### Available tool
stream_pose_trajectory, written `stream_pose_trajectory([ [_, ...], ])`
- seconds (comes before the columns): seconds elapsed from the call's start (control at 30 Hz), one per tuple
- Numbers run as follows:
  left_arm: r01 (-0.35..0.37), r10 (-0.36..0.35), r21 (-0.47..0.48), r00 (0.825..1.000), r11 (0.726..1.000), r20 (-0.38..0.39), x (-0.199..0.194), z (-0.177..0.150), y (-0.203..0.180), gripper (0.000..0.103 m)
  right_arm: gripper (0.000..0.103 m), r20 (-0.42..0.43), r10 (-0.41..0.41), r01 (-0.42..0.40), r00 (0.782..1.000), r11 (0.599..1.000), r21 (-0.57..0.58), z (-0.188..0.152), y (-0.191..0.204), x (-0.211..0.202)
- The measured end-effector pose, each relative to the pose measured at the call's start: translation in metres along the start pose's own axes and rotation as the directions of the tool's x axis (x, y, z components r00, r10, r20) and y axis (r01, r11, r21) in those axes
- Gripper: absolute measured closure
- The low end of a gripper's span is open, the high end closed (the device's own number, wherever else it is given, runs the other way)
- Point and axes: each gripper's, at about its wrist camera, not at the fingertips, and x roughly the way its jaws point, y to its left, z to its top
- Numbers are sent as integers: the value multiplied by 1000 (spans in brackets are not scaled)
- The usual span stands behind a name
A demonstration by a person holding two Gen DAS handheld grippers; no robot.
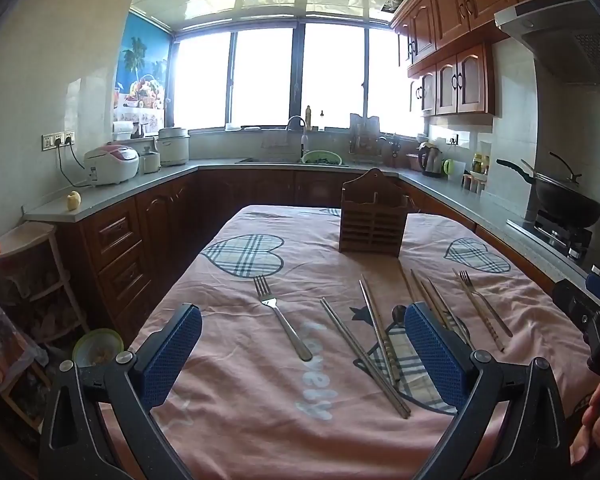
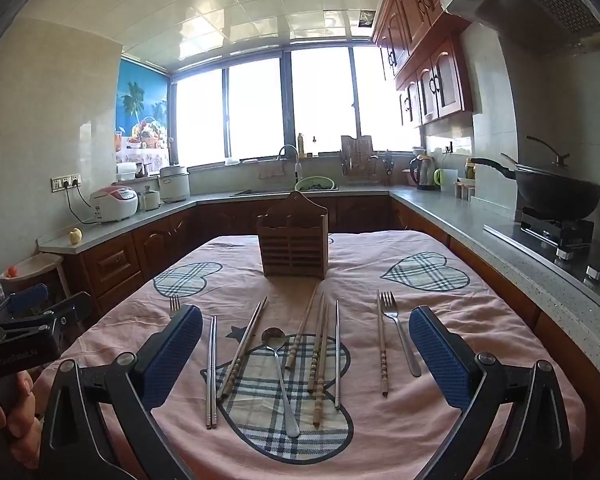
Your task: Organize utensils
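Lying lengthwise toward the wooden utensil holder (image 2: pixel 293 236), the cutlery spreads on the pink-clothed worktop (image 2: pixel 480 320) directly ahead of the right gripper (image 2: pixel 306 356), the nearer one. Left gripper (image 1: pixel 302 354) faces only the left fork (image 1: pixel 281 318). Both grippers gape wide, holding nothing. Count: two forks, one spoon (image 2: pixel 280 376), roughly nine chopsticks, some metal, some wooden; overlaps blur the tally.

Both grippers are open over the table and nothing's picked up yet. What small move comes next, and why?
Probably lower the left gripper onto the fork lying alone between its fingers and close on the handle. The wooden holder stands empty-looking at the far end, and that fork is clear of the crowded chopsticks, so it seems the easiest first grasp.
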Motion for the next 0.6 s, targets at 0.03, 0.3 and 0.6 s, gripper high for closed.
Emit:
stream_pose_trajectory([
  [0.03,-1,1,-1,1000,1000,-2,0,0,0,1,0,2,-1,1,1000,1000,1,1,-1,-5],
  [0.3,-5,5,-6,1000,1000,-1,2,0,1,1,0,-9,-2,2,1000,1000,6,5,1,-5],
  [0.6,-6,6,-9,1000,1000,-11,5,5,1,1,0,-20,10,-9,1000,1000,10,5,1,-1],
])
